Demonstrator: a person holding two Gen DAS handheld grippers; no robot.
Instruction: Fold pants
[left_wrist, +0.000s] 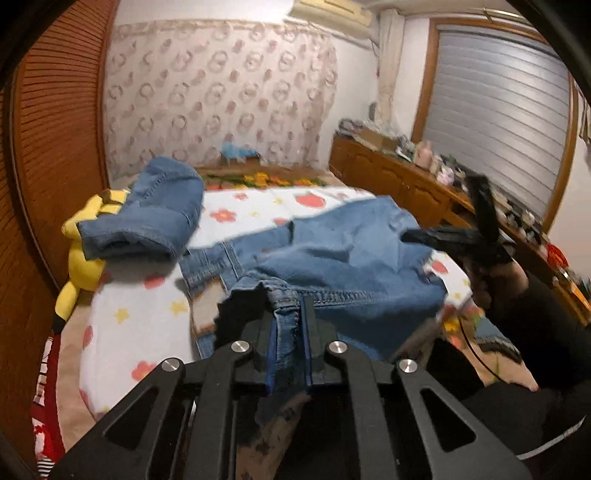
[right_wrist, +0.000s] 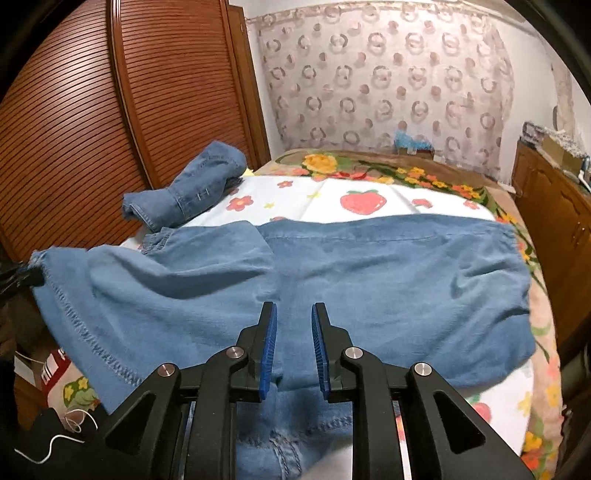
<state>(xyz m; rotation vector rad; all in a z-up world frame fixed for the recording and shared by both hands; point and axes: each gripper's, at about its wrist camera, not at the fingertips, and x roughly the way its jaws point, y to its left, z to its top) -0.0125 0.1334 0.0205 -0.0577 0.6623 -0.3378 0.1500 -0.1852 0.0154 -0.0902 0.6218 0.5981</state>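
Note:
Light blue jeans (left_wrist: 351, 258) lie spread across the bed. My left gripper (left_wrist: 290, 325) is shut on a seamed edge of them, and denim shows squeezed between the blue pads. In the right wrist view the same jeans (right_wrist: 369, 277) stretch from left to right, and the left gripper (right_wrist: 31, 277) holds their left corner at the picture's edge. My right gripper (right_wrist: 294, 314) hovers over the jeans' near edge. Its jaws stand apart with a gap between the blue pads (right_wrist: 269, 350) and no cloth pinched.
A second pair of jeans (left_wrist: 147, 214) lies folded at the far left on a yellow plush toy (left_wrist: 83, 266). The bed has a white strawberry sheet (right_wrist: 332, 199). A louvred wardrobe (right_wrist: 74, 129) stands left and a cluttered wooden dresser (left_wrist: 406, 177) right. A dark sleeve (left_wrist: 535, 332) is at the right.

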